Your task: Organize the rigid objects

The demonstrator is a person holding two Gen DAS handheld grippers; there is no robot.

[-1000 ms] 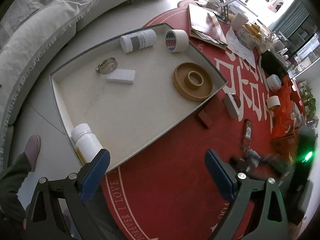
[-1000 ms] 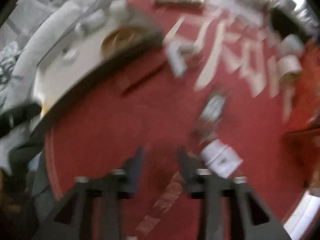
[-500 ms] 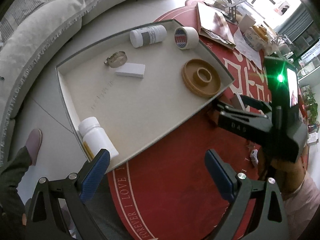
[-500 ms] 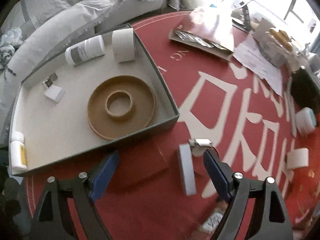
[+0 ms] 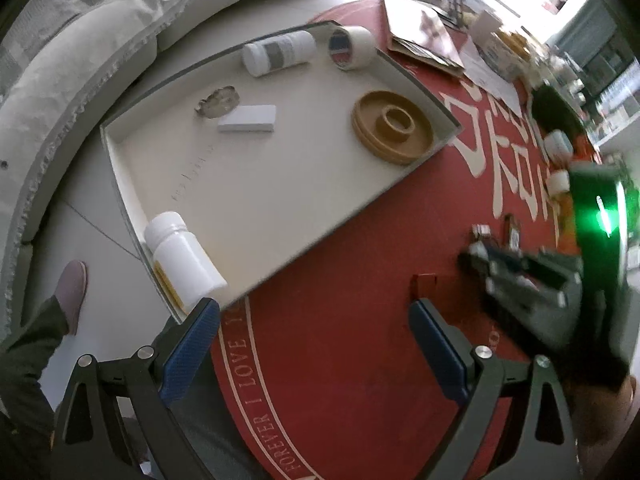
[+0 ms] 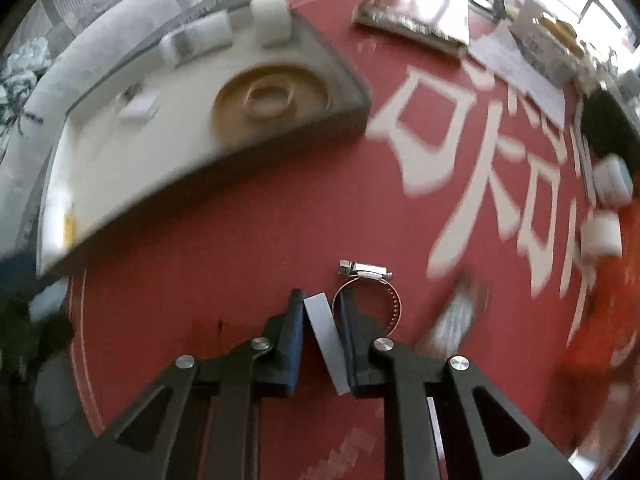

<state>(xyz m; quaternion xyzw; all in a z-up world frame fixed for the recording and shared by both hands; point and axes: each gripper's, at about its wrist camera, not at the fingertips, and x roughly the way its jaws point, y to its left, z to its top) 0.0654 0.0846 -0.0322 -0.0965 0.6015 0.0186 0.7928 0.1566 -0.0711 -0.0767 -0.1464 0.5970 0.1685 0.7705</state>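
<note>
- The right tongs (image 6: 322, 336) are pinching a small grey-white block (image 6: 325, 338) between their blue pads, jaws drawn narrow onto it, so the block is standing on edge, tilted, rather than lying flat on the red bench (image 6: 224, 248).
- A metal hose clamp (image 6: 370, 288) is sitting just right of the block, partly hidden behind the right pad; whether it is touching the pad is hard to tell, and it could get dragged along.
- The left tongs (image 5: 314, 340) are hanging wide with nothing between them, pointing down near the tray's (image 5: 120, 168) near corner, probably waiting so as not to crowd the other hand.
- The tray is lying on the far left part of the bench and is already holding a tan ring dish (image 5: 392, 126), a tape roll (image 5: 352, 46), a lying white bottle (image 5: 278, 52), a second white bottle (image 5: 182, 258) in the near corner, a white block (image 5: 248, 118) and a small metal piece (image 5: 218, 100).
- Judging by that, the held block is being gathered to join them; the open middle of the tray looks like the easiest spot.
</note>
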